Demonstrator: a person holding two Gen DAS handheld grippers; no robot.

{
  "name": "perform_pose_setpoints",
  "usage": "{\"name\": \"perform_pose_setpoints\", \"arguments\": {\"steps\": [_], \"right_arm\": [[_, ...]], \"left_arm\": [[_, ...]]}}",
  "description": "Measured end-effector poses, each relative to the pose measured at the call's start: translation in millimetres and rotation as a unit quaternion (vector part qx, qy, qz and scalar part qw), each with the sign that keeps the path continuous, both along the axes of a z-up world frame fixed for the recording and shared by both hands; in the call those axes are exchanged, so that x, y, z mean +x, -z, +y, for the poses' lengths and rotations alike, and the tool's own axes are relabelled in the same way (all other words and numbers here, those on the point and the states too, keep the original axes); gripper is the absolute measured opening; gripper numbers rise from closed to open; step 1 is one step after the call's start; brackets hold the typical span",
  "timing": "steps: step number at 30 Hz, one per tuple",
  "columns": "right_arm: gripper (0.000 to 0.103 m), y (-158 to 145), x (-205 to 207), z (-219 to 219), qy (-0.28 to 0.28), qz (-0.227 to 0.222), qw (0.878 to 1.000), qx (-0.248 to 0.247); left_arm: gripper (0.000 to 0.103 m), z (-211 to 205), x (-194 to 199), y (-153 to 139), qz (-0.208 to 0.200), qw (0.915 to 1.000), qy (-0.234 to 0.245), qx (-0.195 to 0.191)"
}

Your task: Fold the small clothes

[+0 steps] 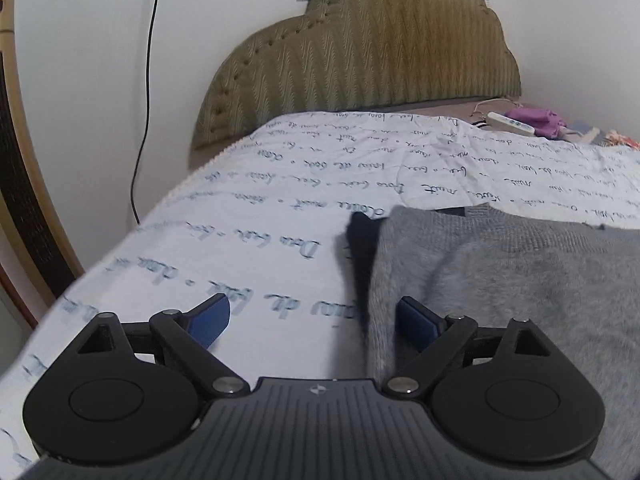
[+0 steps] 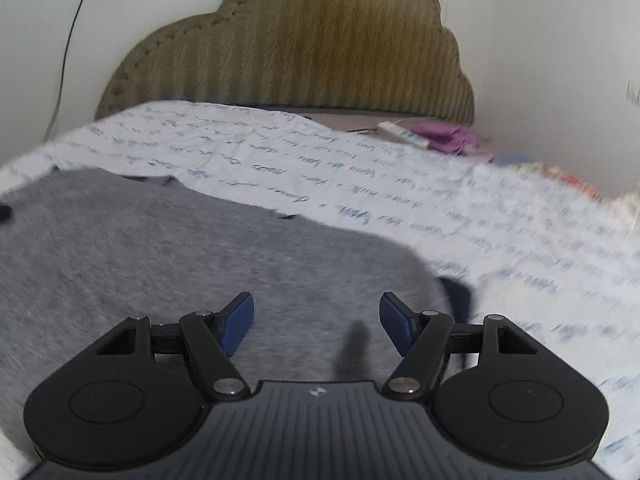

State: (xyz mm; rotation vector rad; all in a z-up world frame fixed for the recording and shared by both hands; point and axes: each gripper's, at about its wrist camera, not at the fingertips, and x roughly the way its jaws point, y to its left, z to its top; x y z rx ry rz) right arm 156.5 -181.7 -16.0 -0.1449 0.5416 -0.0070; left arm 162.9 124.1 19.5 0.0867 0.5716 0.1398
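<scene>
Left-wrist view: the left gripper (image 1: 314, 320) hangs with jaws apart and nothing between the blue pads (image 1: 210, 320). The grey sweater (image 1: 500, 280) lies flat on the script-printed bedsheet (image 1: 240, 208), filling the field from 2 to 5 o'clock; its dark edge (image 1: 362, 248) sits near centre. Right-wrist view: the right gripper (image 2: 316, 322) is likewise released, poised over the sweater, which spreads from 8 to 4 o'clock. The padded headboard (image 2: 300, 52) stands at 12 o'clock.
</scene>
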Motion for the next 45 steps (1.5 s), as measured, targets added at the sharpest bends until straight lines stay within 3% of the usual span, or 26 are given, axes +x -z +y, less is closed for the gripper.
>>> {"name": "perform_pose_setpoints", "arguments": {"steps": [5, 8, 11, 15, 17, 19, 21, 24, 28, 33, 36, 40, 45], "right_arm": [[0.07, -9, -8, -7, 0.001, -0.029, 0.993, -0.116], [0.07, -7, -7, -14, -0.001, -0.013, 0.994, -0.109], [0.07, 0, -7, -11, -0.007, 0.009, 0.995, -0.1], [0.07, -4, -17, 9, 0.002, 0.002, 0.989, -0.148], [0.07, -17, -26, 18, -0.005, -0.015, 0.991, -0.136], [0.072, -30, -33, 26, -0.031, -0.02, 0.996, -0.083], [0.083, -36, -37, 33, -0.073, -0.006, 0.997, -0.009], [0.084, -25, -34, 45, -0.094, 0.035, 0.994, 0.045], [0.084, -4, -25, 51, -0.071, 0.087, 0.993, 0.029], [0.084, -27, -41, 56, -0.093, 0.053, 0.992, 0.073], [0.084, -34, -50, 79, -0.129, 0.038, 0.99, 0.053], [0.084, -35, -61, 108, -0.158, 0.023, 0.987, 0.014], [0.084, -32, -66, 118, -0.177, 0.04, 0.983, 0.029]], "left_arm": [[0.096, 29, 0, -2, 0.029, 0.9989, -0.019, -0.031], [0.095, 35, 5, 8, 0.057, 0.9966, -0.024, -0.054], [0.095, 32, 5, 14, 0.066, 0.9965, -0.02, -0.048], [0.095, 30, 1, 11, 0.062, 0.9974, -0.012, -0.034], [0.095, 33, 0, 8, 0.06, 0.9974, -0.014, -0.038], [0.095, 34, -1, 5, 0.06, 0.9972, -0.016, -0.042], [0.096, 35, -3, 3, 0.059, 0.9972, -0.016, -0.043], [0.096, 33, -5, 3, 0.059, 0.9975, -0.012, -0.037], [0.096, 32, -7, -2, 0.057, 0.9977, -0.005, -0.037], [0.099, 32, 4, -19, 0.05, 0.9973, 0.019, -0.051], [0.099, 29, 14, -24, 0.059, 0.9957, 0.039, -0.06], [0.099, 19, 21, -20, 0.067, 0.9962, 0.043, -0.036], [0.099, 13, 25, -17, 0.069, 0.996, 0.046, -0.032]]}}
